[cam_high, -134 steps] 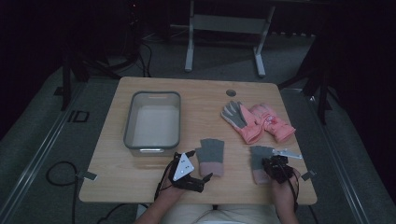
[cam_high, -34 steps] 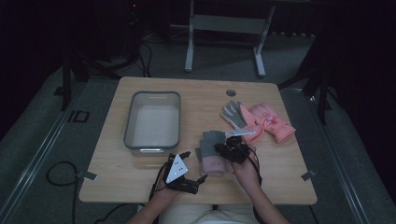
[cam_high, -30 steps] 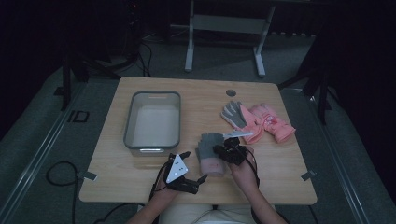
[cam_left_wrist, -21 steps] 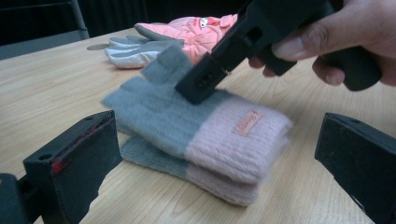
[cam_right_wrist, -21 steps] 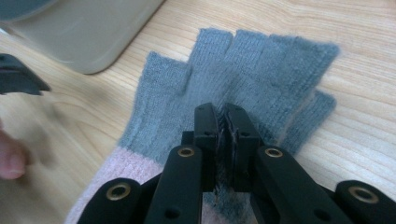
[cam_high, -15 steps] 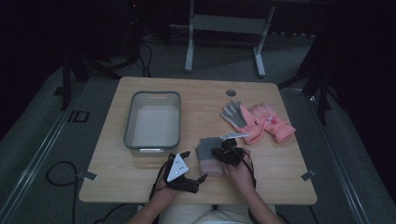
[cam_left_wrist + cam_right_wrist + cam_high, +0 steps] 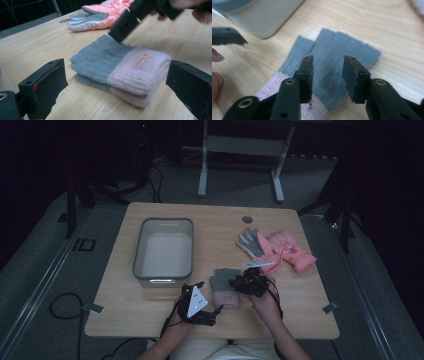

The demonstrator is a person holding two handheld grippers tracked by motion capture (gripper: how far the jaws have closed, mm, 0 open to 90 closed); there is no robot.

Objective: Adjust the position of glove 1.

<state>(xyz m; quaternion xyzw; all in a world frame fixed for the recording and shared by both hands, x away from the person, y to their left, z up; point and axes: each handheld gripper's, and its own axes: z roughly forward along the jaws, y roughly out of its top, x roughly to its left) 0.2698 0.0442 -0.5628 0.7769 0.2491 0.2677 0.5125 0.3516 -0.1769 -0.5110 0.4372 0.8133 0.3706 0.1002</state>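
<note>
Knit gloves (image 7: 120,72), two stacked flat, ribbed grey finger ends and fuzzy pink cuffs, lie on the wood-grain table (image 7: 310,315) near its front edge. Right gripper (image 7: 328,75) hovers over the grey part; its jaws have just been opening, pads clear of the knit. Left gripper (image 7: 117,85) stands wide apart, empty, beside the rectangular grey bin (image 7: 137,265).

Floor marking (image 7: 83,244) left of the table is reading "ID". The tag (image 7: 141,61) on the knit glove's (image 7: 120,67) pink cuff is staying illegible.

Dim room, grey carpet (image 7: 60,285), wooden table (image 7: 300,320)
</note>
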